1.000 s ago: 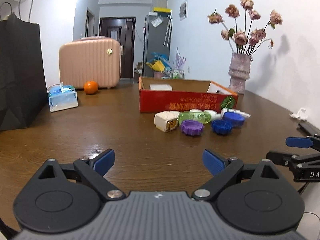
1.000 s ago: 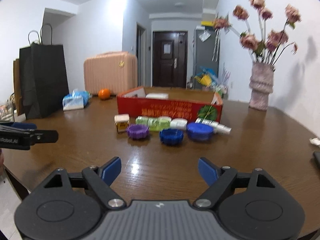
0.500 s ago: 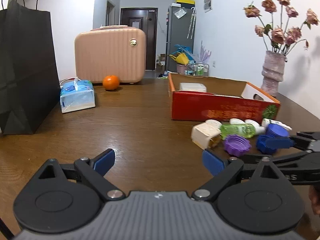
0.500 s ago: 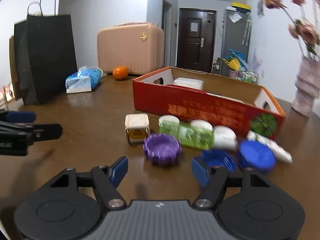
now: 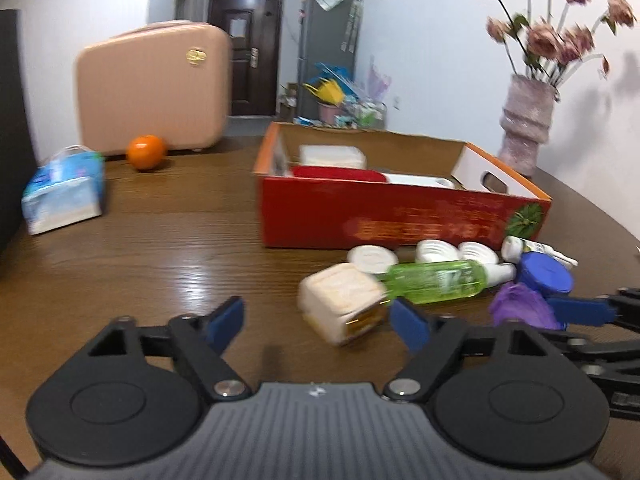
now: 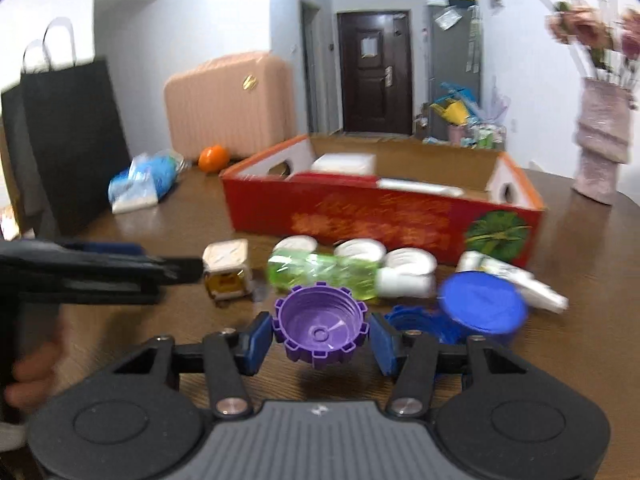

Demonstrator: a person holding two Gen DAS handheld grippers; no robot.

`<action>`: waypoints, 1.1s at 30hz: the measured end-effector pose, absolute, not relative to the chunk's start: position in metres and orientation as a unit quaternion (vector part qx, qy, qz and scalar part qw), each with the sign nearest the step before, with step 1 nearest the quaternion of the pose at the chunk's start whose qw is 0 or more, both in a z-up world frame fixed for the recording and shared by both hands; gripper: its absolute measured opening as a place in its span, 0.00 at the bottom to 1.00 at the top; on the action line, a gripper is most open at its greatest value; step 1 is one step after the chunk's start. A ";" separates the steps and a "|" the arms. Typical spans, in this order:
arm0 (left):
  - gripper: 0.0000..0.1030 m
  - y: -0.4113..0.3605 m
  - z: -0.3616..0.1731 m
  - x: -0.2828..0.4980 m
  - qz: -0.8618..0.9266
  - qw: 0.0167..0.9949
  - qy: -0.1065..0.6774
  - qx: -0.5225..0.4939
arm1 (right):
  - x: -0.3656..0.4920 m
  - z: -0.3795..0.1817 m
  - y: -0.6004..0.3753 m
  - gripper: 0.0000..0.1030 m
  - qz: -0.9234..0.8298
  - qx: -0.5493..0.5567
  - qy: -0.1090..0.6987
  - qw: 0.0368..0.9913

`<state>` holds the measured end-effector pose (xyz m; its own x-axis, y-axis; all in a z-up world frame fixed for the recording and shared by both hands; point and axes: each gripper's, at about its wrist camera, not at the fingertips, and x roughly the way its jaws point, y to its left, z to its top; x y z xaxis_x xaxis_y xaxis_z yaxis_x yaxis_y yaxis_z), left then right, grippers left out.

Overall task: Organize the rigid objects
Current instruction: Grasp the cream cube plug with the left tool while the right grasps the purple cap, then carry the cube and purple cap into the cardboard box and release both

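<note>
A purple toothed cap (image 6: 320, 330) lies on the brown table (image 5: 160, 248) between the pads of my right gripper (image 6: 320, 340). Its jaws are closing, with the pads right beside the cap's sides. A cream cube box (image 5: 340, 300) sits just ahead of my left gripper (image 5: 316, 322), close to its right fingertip. The left jaws are closing and grip nothing. Behind lie a green bottle (image 5: 436, 280), white round lids (image 5: 372, 258), a blue lid (image 6: 482, 306), a blue toothed cap (image 6: 416, 320) and a white tube (image 6: 516, 280). The open red box (image 5: 400, 216) stands behind them.
A pink suitcase (image 5: 152, 88), an orange (image 5: 146, 152) and a tissue pack (image 5: 64, 196) stand at the far left. A black paper bag (image 6: 68, 140) is at the left edge. A vase with flowers (image 5: 528, 124) stands at the right. A hand (image 6: 28, 376) holds the left tool.
Both grippers moved forward toward the row of objects. Both pairs of jaws narrowed. The right one now straddles the purple cap, and the left one has come up to the cream cube.
</note>
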<state>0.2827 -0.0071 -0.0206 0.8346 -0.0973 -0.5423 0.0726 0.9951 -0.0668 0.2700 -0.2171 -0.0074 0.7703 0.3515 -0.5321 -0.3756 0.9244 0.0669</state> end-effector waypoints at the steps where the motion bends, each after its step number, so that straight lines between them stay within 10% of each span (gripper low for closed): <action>1: 0.72 -0.014 -0.022 0.287 -0.050 0.956 0.286 -0.025 | 0.267 -0.004 -0.224 0.50 0.185 -0.018 0.273 0.944; 15: 0.38 -0.020 -0.038 0.318 -0.001 0.946 0.321 -0.051 | 0.268 -0.013 -0.255 0.50 0.168 -0.009 0.274 0.947; 33: 0.38 -0.001 -0.028 0.179 -0.036 0.948 0.316 0.006 | 0.202 -0.028 -0.205 0.50 0.197 -0.075 0.290 0.934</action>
